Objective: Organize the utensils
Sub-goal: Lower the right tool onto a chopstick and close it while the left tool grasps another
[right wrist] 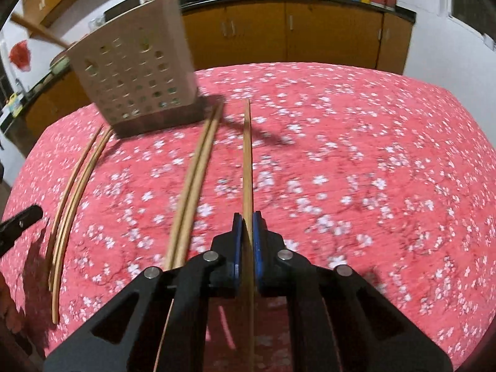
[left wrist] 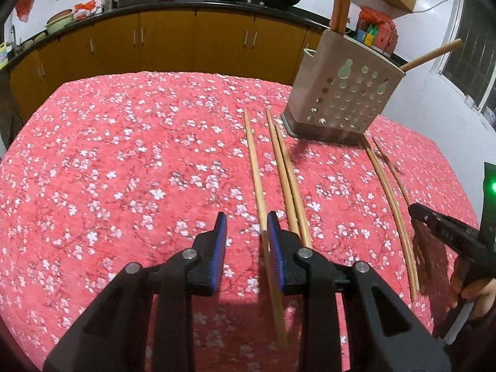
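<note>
My right gripper (right wrist: 247,217) is clamped on a single wooden chopstick (right wrist: 247,161), its blue pads pressed against both sides while the stick runs forward between them along the pink floral tablecloth (right wrist: 356,161). Just left of it in that view lies a pair of chopsticks (right wrist: 195,183) touching each other, and farther left a second pair (right wrist: 74,192).

My left gripper (left wrist: 247,221) is parted, with a lone chopstick (left wrist: 257,179) lying between its pads; I can't tell whether the right pad touches it. Beside it, to the right, rests another pair of chopsticks (left wrist: 288,179).

The perforated metal utensil holder (left wrist: 344,93) stands at the far side of the counter, near the chopstick tips, with wooden handles (left wrist: 341,0) sticking up out of it.
</note>
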